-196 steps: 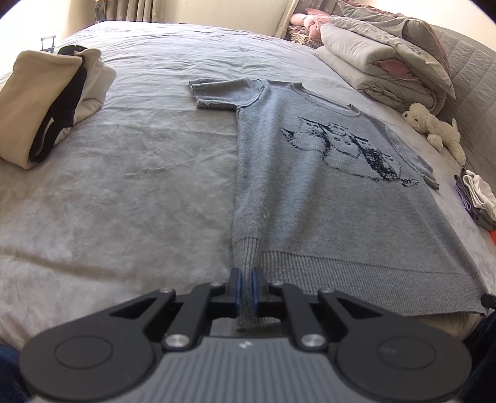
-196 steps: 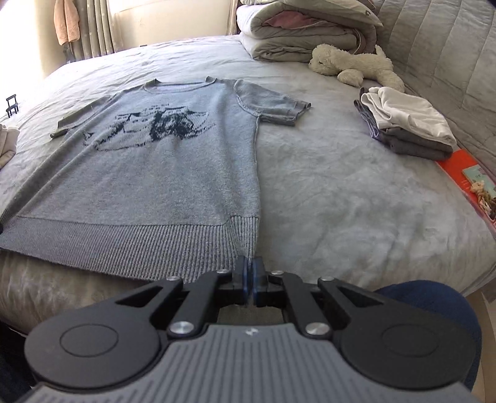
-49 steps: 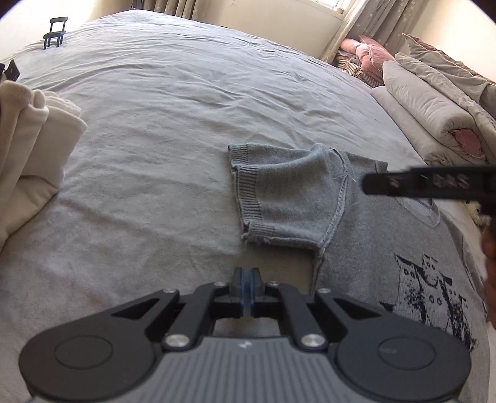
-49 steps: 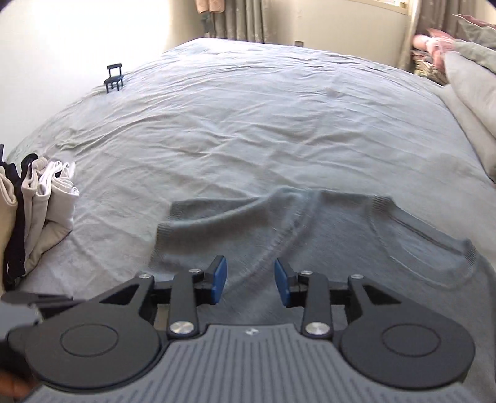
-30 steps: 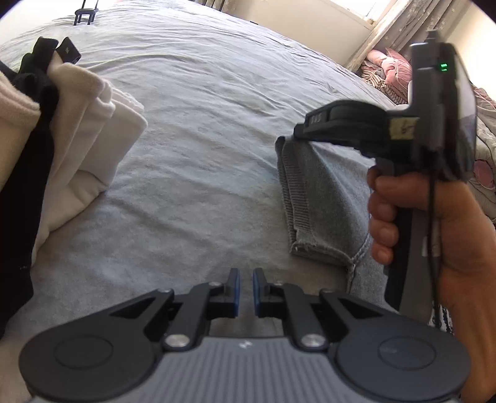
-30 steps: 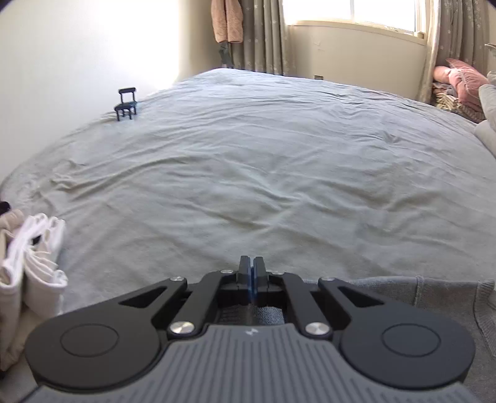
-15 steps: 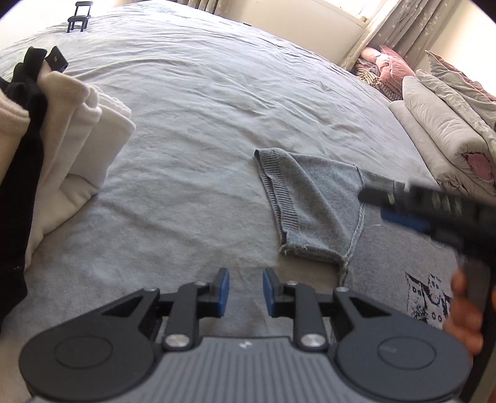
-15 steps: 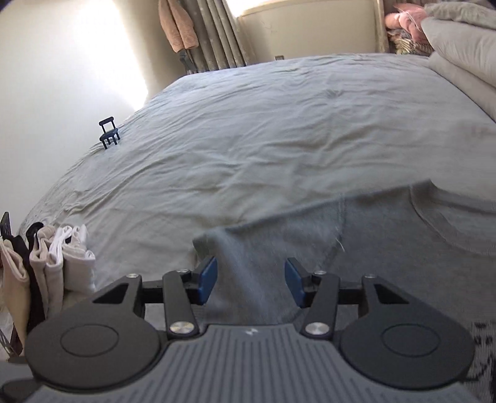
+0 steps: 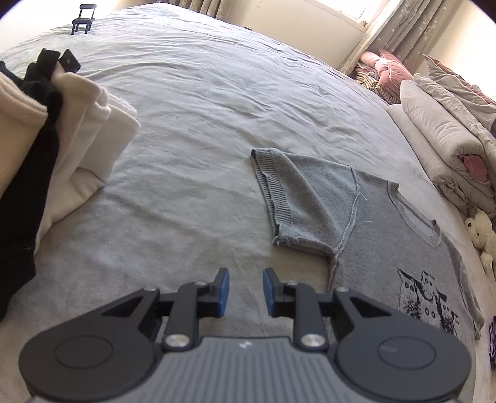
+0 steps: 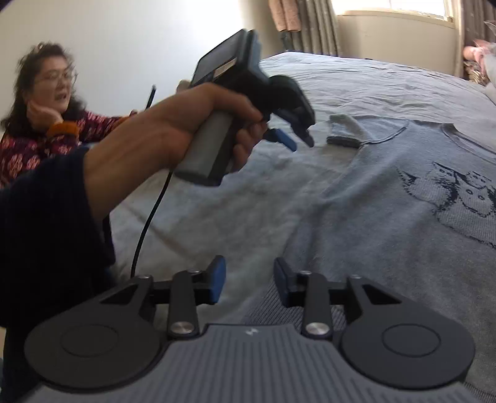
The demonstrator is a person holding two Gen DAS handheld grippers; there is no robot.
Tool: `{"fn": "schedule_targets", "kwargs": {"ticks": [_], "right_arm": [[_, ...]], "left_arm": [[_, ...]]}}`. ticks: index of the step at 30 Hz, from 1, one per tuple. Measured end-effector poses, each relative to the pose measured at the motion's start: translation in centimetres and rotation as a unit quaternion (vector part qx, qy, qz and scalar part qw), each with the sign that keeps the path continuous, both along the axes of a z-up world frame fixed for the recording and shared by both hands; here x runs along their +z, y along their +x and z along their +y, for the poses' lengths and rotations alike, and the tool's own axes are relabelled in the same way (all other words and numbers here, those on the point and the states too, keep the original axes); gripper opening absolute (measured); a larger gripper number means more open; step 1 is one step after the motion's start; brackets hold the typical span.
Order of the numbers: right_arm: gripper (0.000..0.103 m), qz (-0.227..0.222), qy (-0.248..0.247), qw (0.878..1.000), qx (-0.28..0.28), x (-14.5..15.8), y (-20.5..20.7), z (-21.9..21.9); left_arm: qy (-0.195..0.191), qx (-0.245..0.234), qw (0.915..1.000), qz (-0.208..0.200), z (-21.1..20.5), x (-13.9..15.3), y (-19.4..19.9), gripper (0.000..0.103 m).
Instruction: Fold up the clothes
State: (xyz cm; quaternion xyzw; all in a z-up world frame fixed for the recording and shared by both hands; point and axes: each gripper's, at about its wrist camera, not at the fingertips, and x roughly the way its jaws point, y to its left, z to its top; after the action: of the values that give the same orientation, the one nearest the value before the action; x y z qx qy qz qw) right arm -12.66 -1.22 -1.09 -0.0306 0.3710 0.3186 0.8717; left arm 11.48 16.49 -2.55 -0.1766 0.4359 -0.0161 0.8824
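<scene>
A grey knit short-sleeved sweater with a dark cat print lies flat on the grey bed; it also shows in the right wrist view. Its left sleeve is spread out sideways on the cover. My left gripper is open and empty, above bare bedspread just short of that sleeve; it also shows in the right wrist view, held up in a hand. My right gripper is open and empty, low over the sweater's side edge near the hem.
A pile of cream and black clothes sits at the left of the bed. Rolled bedding and a plush toy lie at the right. A small black stand is at the far left. A seated woman is beside the bed.
Both grippers, shut on the hem 6.5 s ago, have let go. The right gripper closed on the sleeve, released it spread out, then drew back toward the hem. The left gripper opened wider.
</scene>
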Motion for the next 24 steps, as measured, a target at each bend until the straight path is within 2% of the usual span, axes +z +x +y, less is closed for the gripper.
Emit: {"fn": "schedule_targets", "kwargs": {"ticks": [2,5,6,8,9,11,13,16,17,18,21,24], "right_arm": [[0.016,0.016,-0.032,0.999,-0.016,-1.6,-0.2,0.6],[0.011,-0.016,-0.089,0.995,-0.033,-3.3,-0.7,1.4],[0.011,-0.026,-0.097,0.994,-0.036,-3.4,-0.9,1.6],[0.008,-0.016,-0.08,0.995,-0.053,-3.0,-0.6,1.3],[0.008,-0.003,-0.055,0.996,-0.066,-2.9,-0.3,0.5],[0.007,0.043,0.027,0.994,-0.1,-2.7,0.6,-1.6],[0.007,0.074,0.113,0.983,-0.126,-2.7,0.6,-3.9],[0.007,0.088,0.235,0.962,-0.112,-2.0,0.1,-5.4],[0.007,0.089,0.244,0.959,-0.114,-1.9,-0.1,-5.3],[0.007,0.09,0.24,0.96,-0.117,-1.9,-0.1,-5.0],[0.007,0.116,0.162,0.97,-0.137,-3.8,0.9,-3.2],[0.009,0.112,0.139,0.973,-0.148,-4.6,0.9,-2.0]], "left_arm": [[0.0,-0.001,1.0,0.002,0.1,0.0,-0.4,0.024],[-0.005,-0.006,1.0,0.002,0.0,0.1,-1.0,0.025],[-0.005,-0.007,1.0,0.002,-0.1,0.2,-1.2,0.025],[-0.007,-0.01,0.9999,0.002,-0.1,0.3,-1.6,0.025],[-0.009,-0.009,0.9999,0.001,0.0,0.4,-1.8,0.025],[-0.016,-0.005,0.9999,-0.001,0.3,0.6,-2.0,0.025],[-0.026,0.003,0.9996,-0.001,0.7,0.8,-2.1,0.025],[-0.044,0.015,0.9989,0.001,1.4,0.9,-2.3,0.025],[-0.049,0.018,0.9986,0.001,1.6,1.0,-2.3,0.025],[-0.052,0.02,0.9984,0.001,1.7,1.0,-2.3,0.025],[-0.048,0.023,0.9986,0.0,1.8,1.1,-2.4,0.025],[-0.041,0.023,0.9989,-0.001,1.7,1.1,-2.4,0.025]]}}
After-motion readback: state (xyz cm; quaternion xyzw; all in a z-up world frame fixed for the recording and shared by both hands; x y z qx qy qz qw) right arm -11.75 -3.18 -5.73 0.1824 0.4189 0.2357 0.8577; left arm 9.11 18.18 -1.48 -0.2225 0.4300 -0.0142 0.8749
